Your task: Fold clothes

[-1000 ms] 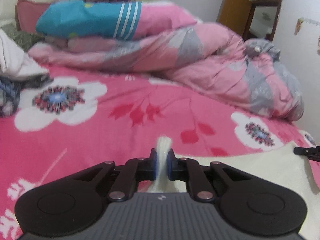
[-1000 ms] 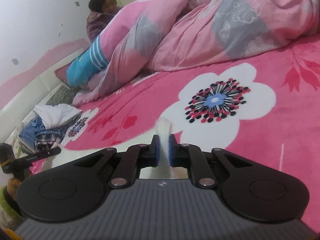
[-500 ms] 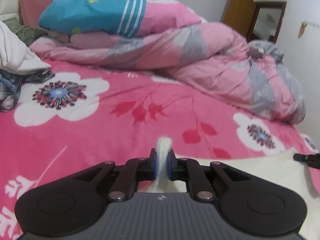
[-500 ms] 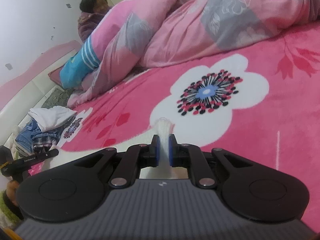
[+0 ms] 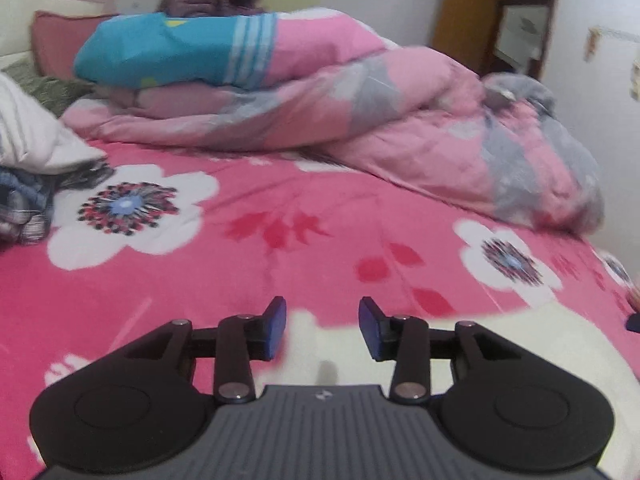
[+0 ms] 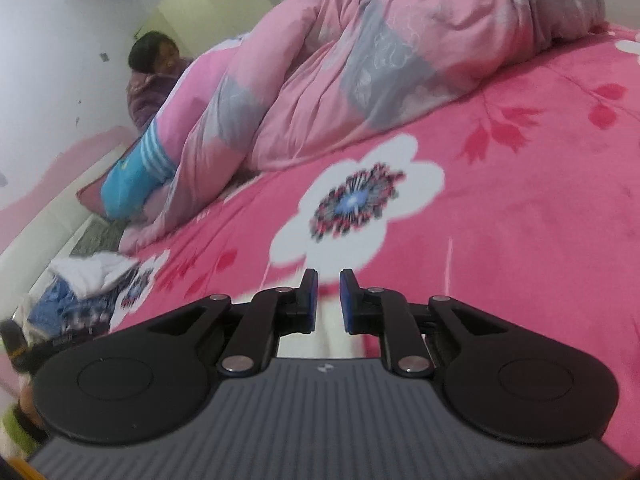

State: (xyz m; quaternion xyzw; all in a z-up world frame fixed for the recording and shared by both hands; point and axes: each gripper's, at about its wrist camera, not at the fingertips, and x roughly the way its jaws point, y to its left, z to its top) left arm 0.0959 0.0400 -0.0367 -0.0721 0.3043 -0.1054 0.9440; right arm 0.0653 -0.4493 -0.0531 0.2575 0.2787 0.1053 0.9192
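left gripper (image 5: 322,322): jaws spread wide, nothing between the pads; cream garment lies flat under and just ahead of them.
right gripper (image 6: 328,302): jaws parted by a narrow gap, pads not pinching anything; a pale strip of cloth shows below the gap, not held.
cream garment (image 5: 520,344): spread on the near part of the pink floral bedspread (image 5: 280,216), running from the left gripper out to the right edge of the left wrist view. Its far edge looks straight. Layer count can't be read, frame is blurred.
clothes pile (image 5: 28,168): white and blue plaid items heaped at far left, well apart from the garment.
quilt (image 5: 360,120): bunched along the far side of the bed, clear of the work area.
step (judgement): both grippers are free of the cloth with the garment down flat, so this fits the gap between two grasps, at either end of a fold.
next move needs: confirm how the garment lies, pick edges or corners, get the pads onto one clean layer without bunching the fleece bedspread beneath.
risk: soft pile underneath, easy to pinch the bedspread too.
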